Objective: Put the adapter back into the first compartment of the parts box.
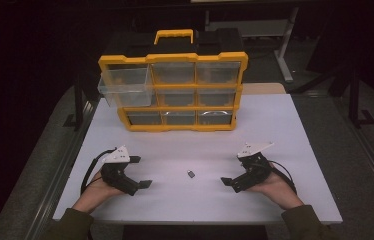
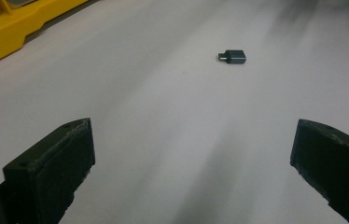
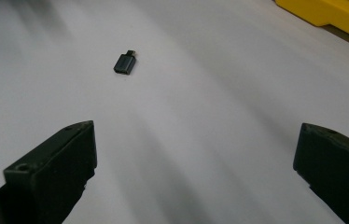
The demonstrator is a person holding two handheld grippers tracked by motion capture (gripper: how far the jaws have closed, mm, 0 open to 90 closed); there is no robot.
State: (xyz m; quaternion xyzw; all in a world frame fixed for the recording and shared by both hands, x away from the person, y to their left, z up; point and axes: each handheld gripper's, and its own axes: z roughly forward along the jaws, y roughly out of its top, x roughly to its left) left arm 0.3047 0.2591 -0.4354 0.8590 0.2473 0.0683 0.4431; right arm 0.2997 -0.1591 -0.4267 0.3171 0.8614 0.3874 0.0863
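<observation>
Both forearms come in at the near edge of the white table [image 1: 285, 125], each hand resting on it with a gripper. On the left gripper [image 1: 141, 171] the jaws stand wide apart, holding nothing; the right gripper [image 1: 231, 172] is spread just as wide and equally empty, and the two point inward toward each other.

Between them, touching neither, lies a small dark adapter [image 1: 191, 174], flat on the table with its short plug end toward the cabinet. It looks very light, rigid and smooth-sided, so it would likely skid if nudged rather than pinched. The best hold is probably across the two long flat sides of its body [image 3: 125, 63], jaws lowered right to the tabletop, leaving the slim plug tip [image 2: 221, 56] alone.

Farther back stands a yellow drawer cabinet [image 1: 172, 57] with a carry handle; its upper-left clear drawer [image 1: 125, 86] is pulled out, a likely place for the adapter.
</observation>
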